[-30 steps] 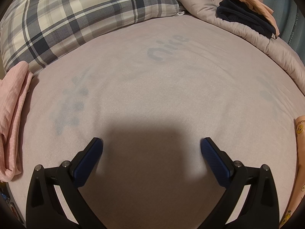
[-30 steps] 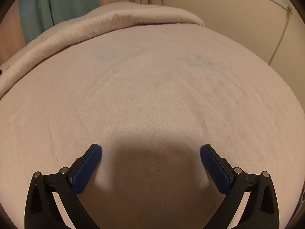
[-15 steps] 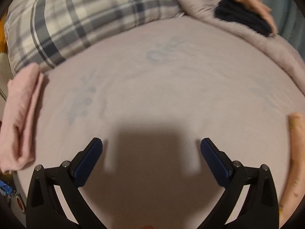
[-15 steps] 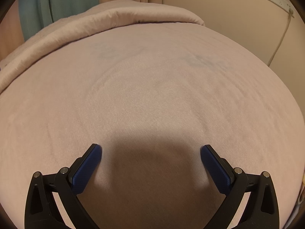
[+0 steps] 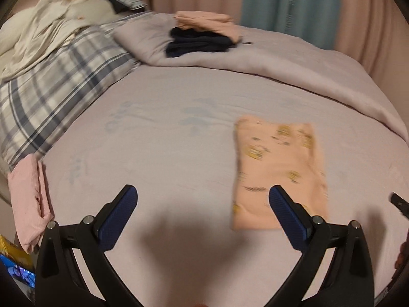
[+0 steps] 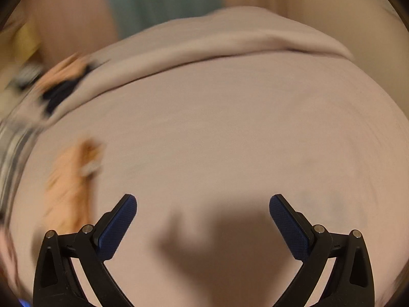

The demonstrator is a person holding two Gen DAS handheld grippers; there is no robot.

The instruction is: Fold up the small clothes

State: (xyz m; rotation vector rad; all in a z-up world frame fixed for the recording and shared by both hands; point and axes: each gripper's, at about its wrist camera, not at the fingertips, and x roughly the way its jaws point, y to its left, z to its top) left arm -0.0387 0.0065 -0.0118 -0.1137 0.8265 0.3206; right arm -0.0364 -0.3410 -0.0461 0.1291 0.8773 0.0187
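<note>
**Both grippers held wide over the bed, a folded peach garment lying on the sheet**

Left wrist view, left to right. A folded pale pink cloth [image 5: 29,204] lay at the bed's left edge, its lower end cut off by the frame. Above it sat a grey-and-white plaid pillow [image 5: 56,87], partly covered by a rumpled cream fabric [image 5: 38,33]. The left gripper [image 5: 203,204] hung over the pale lilac bed sheet [image 5: 166,133], its blue-padded fingers spread apart and holding nothing. Further back, a folded navy garment [image 5: 198,43] and a folded salmon garment [image 5: 204,20] rested on the bunched lilac duvet [image 5: 294,69]. The flat peach garment with yellow printed figures [image 5: 277,163] lay on the sheet, right of centre; the gripper's right finger overlapped its lower corner. A dark object [image 5: 398,202] at the right rim was too cropped to identify.

Right wrist view. Motion blur smeared the left side: the peach garment [image 6: 71,179] appeared only as an orange streak. The right gripper [image 6: 203,204] was likewise spread wide and empty above bare sheet [image 6: 230,140].
</note>
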